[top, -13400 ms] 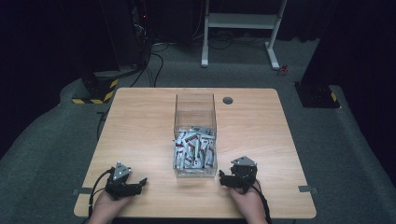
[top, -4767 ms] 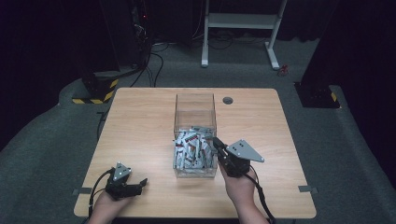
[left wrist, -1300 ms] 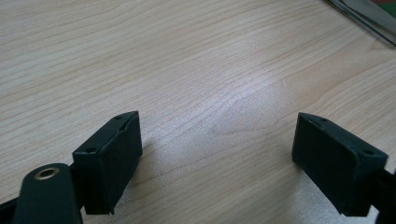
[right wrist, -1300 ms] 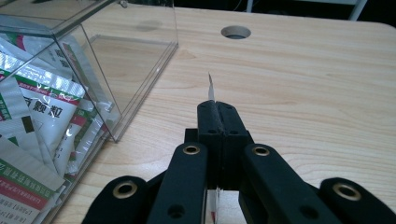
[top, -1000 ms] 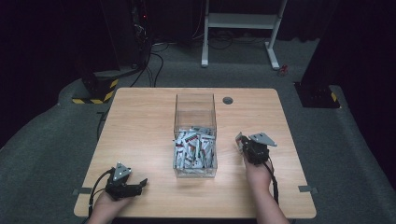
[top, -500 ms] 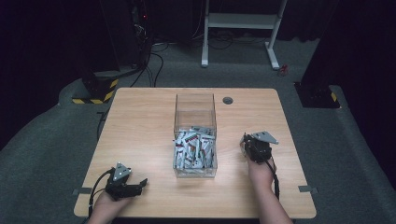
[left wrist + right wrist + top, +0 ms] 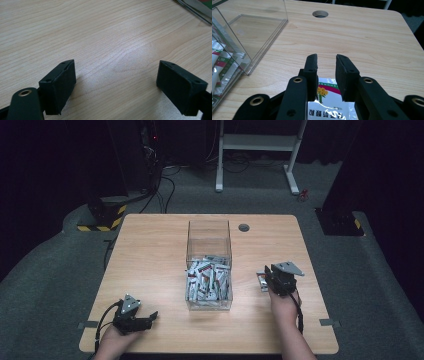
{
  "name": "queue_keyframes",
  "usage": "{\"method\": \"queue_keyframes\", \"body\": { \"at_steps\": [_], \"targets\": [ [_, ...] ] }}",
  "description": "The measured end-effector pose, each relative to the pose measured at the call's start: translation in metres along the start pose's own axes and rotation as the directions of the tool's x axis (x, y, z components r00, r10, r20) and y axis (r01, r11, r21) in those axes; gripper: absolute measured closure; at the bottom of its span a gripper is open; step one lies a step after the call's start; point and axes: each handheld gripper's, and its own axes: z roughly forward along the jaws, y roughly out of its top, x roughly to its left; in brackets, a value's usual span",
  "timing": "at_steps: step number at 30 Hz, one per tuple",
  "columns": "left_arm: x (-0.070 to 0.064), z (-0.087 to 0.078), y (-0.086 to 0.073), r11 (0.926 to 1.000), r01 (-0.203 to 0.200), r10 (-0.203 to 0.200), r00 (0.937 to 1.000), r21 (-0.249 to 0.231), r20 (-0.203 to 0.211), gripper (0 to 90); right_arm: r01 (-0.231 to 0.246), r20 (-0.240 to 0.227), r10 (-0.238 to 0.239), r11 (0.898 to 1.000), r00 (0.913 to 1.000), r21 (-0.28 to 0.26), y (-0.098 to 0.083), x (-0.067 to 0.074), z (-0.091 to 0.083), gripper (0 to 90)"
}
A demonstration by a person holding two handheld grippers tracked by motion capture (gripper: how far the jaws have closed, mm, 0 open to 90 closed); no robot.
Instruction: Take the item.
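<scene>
Dark floor and black equipment surround a pale wooden counter [image 7: 150, 250], where a clear plastic box [image 7: 209, 240] stands in the middle, its near half heaped with small white packets [image 7: 207, 280]. A few seconds ago the right hand-held gripper [image 7: 272, 276] was at the box; now it sits well to the right of it, low over the counter, with one packet [image 7: 329, 103] lying flat on the wood beneath it. Its jaws have just been opening and stand a narrow gap apart, the packet under and behind them rather than pinched between the pads. By my reading the packet has been let go, so one piece is out of the box and set down on the right side of the counter.

That packet is a flat white sachet with a crinkled glossy film, a green and red band, a small yellow flower print and dark lettering.

At the near left corner the left hand-held gripper [image 7: 145, 320] rests on the counter, jaws wide and empty.
</scene>
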Motion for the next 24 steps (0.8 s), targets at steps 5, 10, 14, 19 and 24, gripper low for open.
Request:
{"method": "queue_keyframes", "body": {
  "at_steps": [5, 10, 14, 19, 24],
  "targets": [
    [0.000, 0.000, 0.000, 1.0000, 0.000, 0.000, 1.0000, 0.000, 0.000, 16.1, -0.011, -0.004, 0.011, 1.000, 0.9999, -0.001, 0.000, -0.002, -0.004, 69.2],
    [0.000, 0.000, 0.000, 1.0000, 0.000, 0.000, 1.0000, 0.000, 0.000, 16.1, -0.008, -0.025, 0.008, 1.000, 0.9997, -0.009, 0.000, 0.001, -0.010, 66.7],
    [0.000, 0.000, 0.000, 1.0000, 0.000, 0.000, 1.0000, 0.000, 0.000, 16.2, 0.000, -0.051, -0.001, 1.000, 0.9987, -0.015, -0.001, 0.008, -0.016, 64.7],
    [0.000, 0.000, 0.000, 1.0000, -0.001, 0.001, 1.0000, 0.000, 0.001, 16.2, 0.010, -0.081, -0.012, 1.000, 0.9966, -0.024, -0.002, 0.017, -0.025, 60.3],
    [0.000, 0.000, 0.000, 1.0000, 0.000, 0.000, 1.0000, 0.000, 0.002, 16.1, 0.021, -0.107, -0.024, 0.999, 0.9939, -0.028, -0.006, 0.026, -0.032, 55.7]
  ]
}}
